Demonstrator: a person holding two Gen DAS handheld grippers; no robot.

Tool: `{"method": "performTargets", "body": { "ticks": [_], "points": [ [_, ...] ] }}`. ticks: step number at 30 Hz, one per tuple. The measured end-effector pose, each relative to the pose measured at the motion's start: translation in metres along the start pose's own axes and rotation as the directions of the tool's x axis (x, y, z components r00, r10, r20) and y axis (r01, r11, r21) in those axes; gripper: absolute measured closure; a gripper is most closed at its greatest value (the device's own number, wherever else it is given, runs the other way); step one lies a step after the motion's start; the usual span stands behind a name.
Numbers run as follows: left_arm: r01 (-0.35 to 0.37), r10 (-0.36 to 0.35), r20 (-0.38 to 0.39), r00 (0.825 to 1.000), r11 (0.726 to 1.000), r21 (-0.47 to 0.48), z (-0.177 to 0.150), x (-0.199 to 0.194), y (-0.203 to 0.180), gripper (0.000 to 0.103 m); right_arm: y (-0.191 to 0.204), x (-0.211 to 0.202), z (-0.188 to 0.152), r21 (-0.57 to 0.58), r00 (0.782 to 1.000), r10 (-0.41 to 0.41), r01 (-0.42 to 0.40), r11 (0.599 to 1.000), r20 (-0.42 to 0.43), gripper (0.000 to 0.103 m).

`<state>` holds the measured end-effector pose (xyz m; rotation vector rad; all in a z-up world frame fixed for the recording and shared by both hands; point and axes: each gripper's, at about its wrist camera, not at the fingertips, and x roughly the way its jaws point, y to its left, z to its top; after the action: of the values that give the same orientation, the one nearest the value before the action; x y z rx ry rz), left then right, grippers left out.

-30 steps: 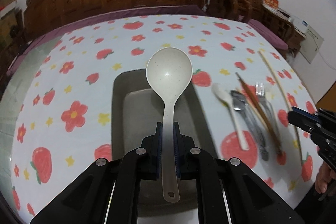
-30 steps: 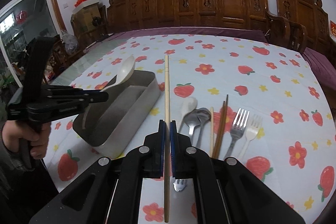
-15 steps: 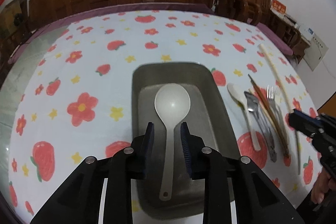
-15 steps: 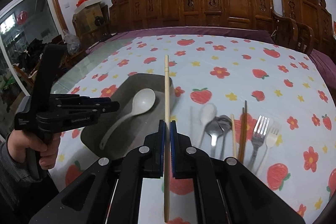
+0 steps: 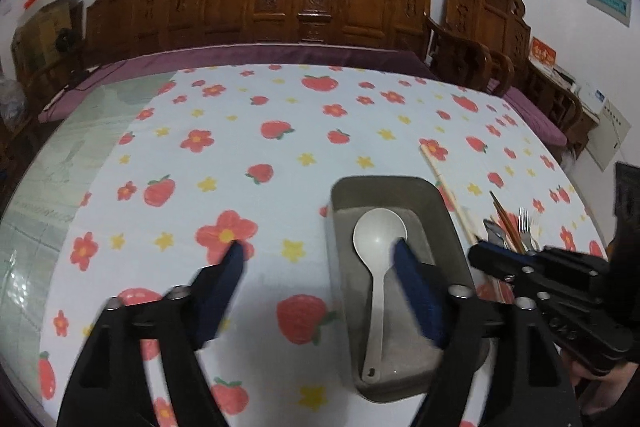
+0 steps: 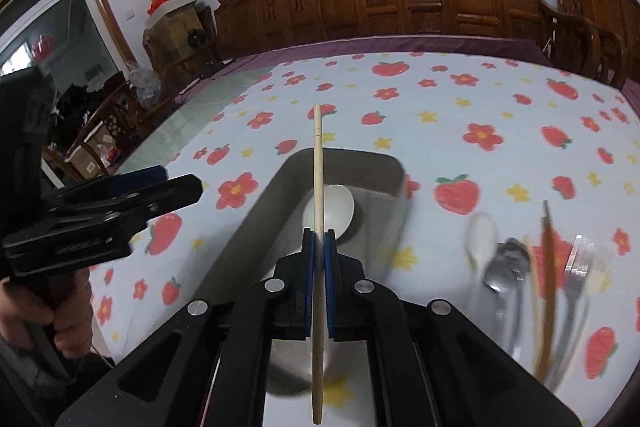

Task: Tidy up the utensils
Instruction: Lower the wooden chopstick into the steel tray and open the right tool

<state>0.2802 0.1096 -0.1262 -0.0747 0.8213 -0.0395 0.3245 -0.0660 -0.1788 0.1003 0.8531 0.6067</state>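
At the bottom centre of the right wrist view, the right gripper (image 6: 319, 267) is pressed together on a pale wooden chopstick (image 6: 318, 187), which runs straight up the frame and hangs over the grey tray (image 6: 394, 167); it looks about to be lowered in but is not yet inside. In the lower part of the left wrist view, the left gripper (image 5: 320, 275) is spreading its jaws with nothing between them, set off to the left of the tray. Just beyond, right of centre, the white ladle (image 5: 378, 239) lies flat in the tray, bowl toward the far end: one item sorted. At the right of the right wrist view, on the strawberry-print tablecloth (image 6: 440, 99), a white spoon (image 6: 482, 239), a metal spoon (image 6: 506, 263), brown chopsticks (image 6: 548, 267) and forks (image 6: 576, 267) lie waiting, blurred. By my reading, most of the job remains.
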Motion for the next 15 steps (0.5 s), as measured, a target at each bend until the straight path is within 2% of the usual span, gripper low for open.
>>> {"method": "performTargets", "body": {
  "ticks": [4,15],
  "points": [
    [-0.008,0.008,0.016,1.0,1.0,-0.02,0.003,-0.004,0.01,0.015,0.005,0.019,0.0,0.028,1.0,0.006,-0.006,1.0,-0.021,0.097],
    [-0.014,0.014,0.022,1.0,0.999,-0.04,0.003,-0.007,0.016,0.014,0.006,0.041,-0.011,0.027,0.998,-0.004,0.006,1.0,-0.065,0.095]
  ]
}}
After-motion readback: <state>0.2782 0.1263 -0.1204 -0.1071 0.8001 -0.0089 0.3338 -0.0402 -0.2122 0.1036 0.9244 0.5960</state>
